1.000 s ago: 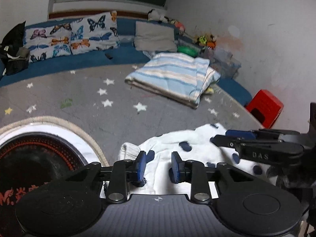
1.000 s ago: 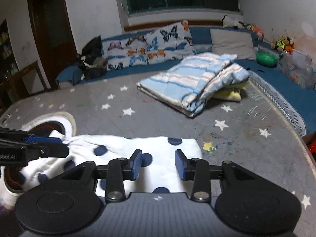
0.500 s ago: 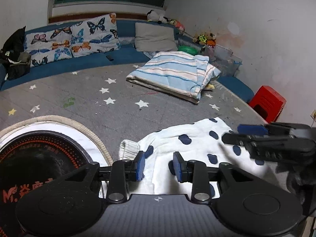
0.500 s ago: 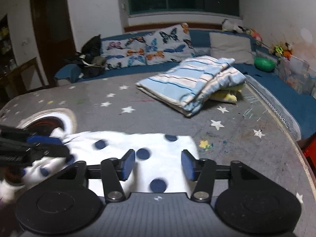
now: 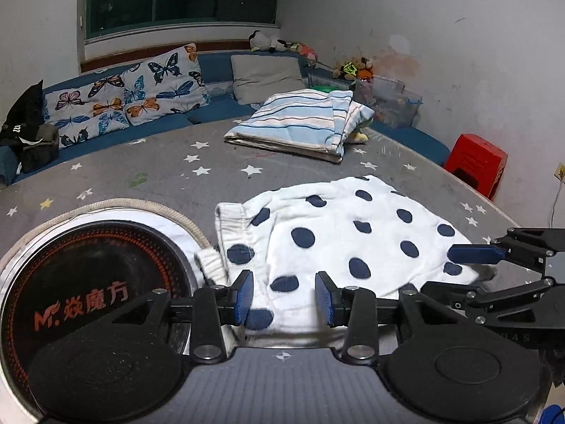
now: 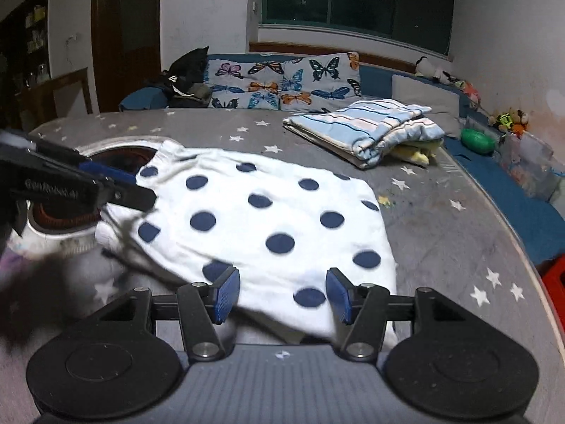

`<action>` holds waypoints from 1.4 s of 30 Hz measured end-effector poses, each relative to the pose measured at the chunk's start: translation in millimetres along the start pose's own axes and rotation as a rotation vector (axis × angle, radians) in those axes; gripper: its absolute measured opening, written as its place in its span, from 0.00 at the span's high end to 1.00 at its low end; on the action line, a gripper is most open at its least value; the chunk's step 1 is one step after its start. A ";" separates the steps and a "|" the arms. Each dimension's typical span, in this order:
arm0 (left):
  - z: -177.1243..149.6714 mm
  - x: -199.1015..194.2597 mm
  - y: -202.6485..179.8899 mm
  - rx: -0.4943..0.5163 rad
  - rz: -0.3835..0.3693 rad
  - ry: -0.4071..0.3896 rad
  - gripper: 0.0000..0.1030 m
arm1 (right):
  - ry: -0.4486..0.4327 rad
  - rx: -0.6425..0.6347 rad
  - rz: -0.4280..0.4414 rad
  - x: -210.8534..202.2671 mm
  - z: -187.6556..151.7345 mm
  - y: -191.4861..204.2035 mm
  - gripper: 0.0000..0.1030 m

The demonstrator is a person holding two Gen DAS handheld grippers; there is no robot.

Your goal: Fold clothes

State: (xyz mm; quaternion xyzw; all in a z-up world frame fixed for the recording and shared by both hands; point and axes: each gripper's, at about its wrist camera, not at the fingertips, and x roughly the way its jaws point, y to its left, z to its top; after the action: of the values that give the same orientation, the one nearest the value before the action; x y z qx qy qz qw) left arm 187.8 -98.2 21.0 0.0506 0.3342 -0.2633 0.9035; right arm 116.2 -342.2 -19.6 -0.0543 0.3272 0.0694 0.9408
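Observation:
A white garment with dark blue dots (image 5: 339,233) lies folded on the grey star-print table; it also shows in the right wrist view (image 6: 261,219). My left gripper (image 5: 284,296) is open and empty over its near left edge, beside the ribbed cuff (image 5: 229,222). My right gripper (image 6: 282,295) is open and empty over its near right edge. The right gripper also shows at the right of the left wrist view (image 5: 494,258), and the left gripper at the left of the right wrist view (image 6: 88,183).
A round black induction cooktop (image 5: 88,282) is set into the table at the left. A folded blue striped blanket (image 5: 300,123) lies farther back. Butterfly cushions (image 5: 123,95) line the blue bench. A red stool (image 5: 476,164) stands at the right.
Both grippers have opened wider and pulled back from the garment. The garment now lies flat and more of it shows in both views.

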 end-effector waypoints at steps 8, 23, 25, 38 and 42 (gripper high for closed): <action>-18.4 -18.9 2.0 -0.025 -0.030 0.010 0.41 | -0.024 0.045 -0.004 -15.5 -15.0 4.9 0.20; -57.2 -51.8 -10.3 0.005 -0.076 -0.026 0.00 | -0.006 0.079 -0.051 -27.0 -36.3 30.6 0.00; -60.3 -55.7 -11.5 0.008 -0.085 -0.037 0.00 | -0.004 0.073 -0.070 -28.4 -38.5 34.2 0.00; -76.1 -65.2 -17.6 0.006 -0.087 -0.017 0.00 | -0.023 0.163 -0.079 -39.9 -45.9 36.9 0.00; -80.2 -65.9 -20.4 0.006 -0.082 -0.011 0.00 | -0.023 0.191 -0.084 -42.8 -50.0 38.5 0.00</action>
State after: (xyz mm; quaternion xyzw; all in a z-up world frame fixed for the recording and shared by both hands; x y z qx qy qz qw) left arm 89.1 -65.1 2.4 0.0379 0.3301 -0.3015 0.8937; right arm 46.2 -315.8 -34.2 0.0226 0.3188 -0.0010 0.9476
